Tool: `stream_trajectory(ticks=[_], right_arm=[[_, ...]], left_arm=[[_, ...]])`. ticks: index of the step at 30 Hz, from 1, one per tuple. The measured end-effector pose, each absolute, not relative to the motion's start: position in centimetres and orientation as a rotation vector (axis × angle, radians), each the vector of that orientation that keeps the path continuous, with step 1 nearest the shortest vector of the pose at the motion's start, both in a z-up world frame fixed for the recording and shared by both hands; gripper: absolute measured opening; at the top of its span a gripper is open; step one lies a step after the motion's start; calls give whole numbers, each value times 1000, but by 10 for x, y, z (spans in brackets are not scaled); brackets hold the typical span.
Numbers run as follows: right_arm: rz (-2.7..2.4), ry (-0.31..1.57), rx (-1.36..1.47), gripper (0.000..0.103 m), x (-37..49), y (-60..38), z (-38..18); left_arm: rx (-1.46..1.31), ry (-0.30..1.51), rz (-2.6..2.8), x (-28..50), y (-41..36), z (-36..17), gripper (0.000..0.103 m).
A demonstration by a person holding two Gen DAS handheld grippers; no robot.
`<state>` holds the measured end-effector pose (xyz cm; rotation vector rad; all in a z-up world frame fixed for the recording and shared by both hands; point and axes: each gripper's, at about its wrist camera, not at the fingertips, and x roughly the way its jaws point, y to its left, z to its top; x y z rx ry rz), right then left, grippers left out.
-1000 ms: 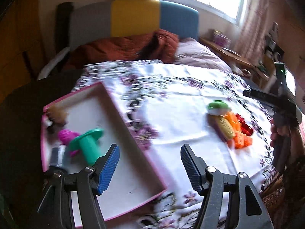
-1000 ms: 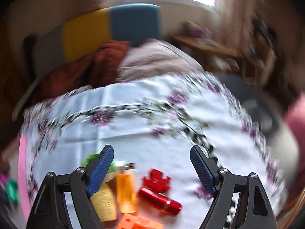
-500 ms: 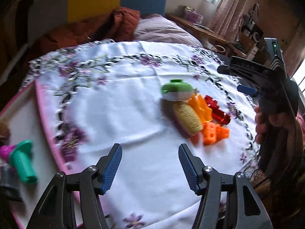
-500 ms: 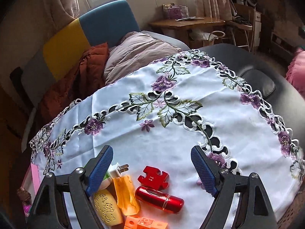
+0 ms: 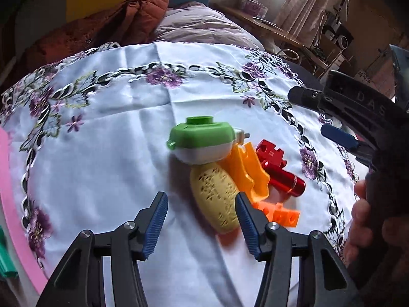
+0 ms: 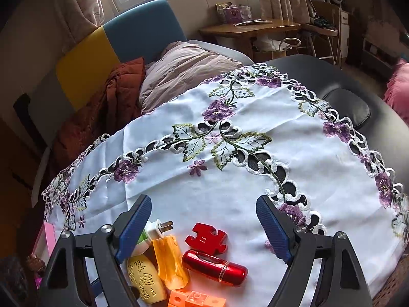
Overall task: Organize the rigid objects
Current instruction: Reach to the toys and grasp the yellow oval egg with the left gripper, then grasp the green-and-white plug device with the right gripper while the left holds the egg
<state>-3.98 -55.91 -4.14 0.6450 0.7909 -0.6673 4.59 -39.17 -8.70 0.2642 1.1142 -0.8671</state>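
A small pile lies on the white embroidered cloth [image 5: 102, 158]: a green-and-white plug device [image 5: 202, 140], a yellow carved oval [image 5: 217, 197], an orange translucent piece [image 5: 245, 171], a red puzzle piece [image 6: 205, 239], a red cylinder [image 6: 214, 267] and orange blocks [image 5: 281, 213]. My left gripper [image 5: 202, 212] hangs low over the yellow oval. Its jaws are closing with the oval's near end between them, close to the right pad; the left pad stands apart from it. My right gripper [image 6: 204, 212] is open above the puzzle piece and cylinder, holding nothing.
The pink tray's rim [image 5: 10, 192] shows at the far left with a green toy [image 5: 5, 255] inside. A hand [image 5: 363, 217] holds the right gripper's handle at the cloth's right edge. Behind the table are a sofa with cushions [image 6: 184, 69] and a wooden desk [image 6: 248, 29].
My left gripper has swung right from over the pink tray to the pile and come lower, its jaws narrowing. The right gripper has stayed over the pile, rolling a little.
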Motion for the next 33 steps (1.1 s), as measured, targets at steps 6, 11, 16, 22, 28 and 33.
stream_trajectory(ticks=[6,11,16,22,28,33], right_arm=[[-659,789,655,85,-40,-560,-42],[-660,794,670,85,-39,-563,-44],[-665,797,680,85,-40,-566,-46],[-663,801,690,85,-40,-566,-48],[-672,792,735,85,-45,-571,-51],[-692,811,764,85,-47,-576,-57]], left_arm=[[322,1113,-851,47,-418,-102,55],[330,1093,-868,45,-416,-111,45],[329,1066,-901,38,-384,-101,35],[278,1047,-874,31,-329,-102,35],[335,1003,-861,19,-318,-111,31],[302,989,-862,20,-312,-112,30]])
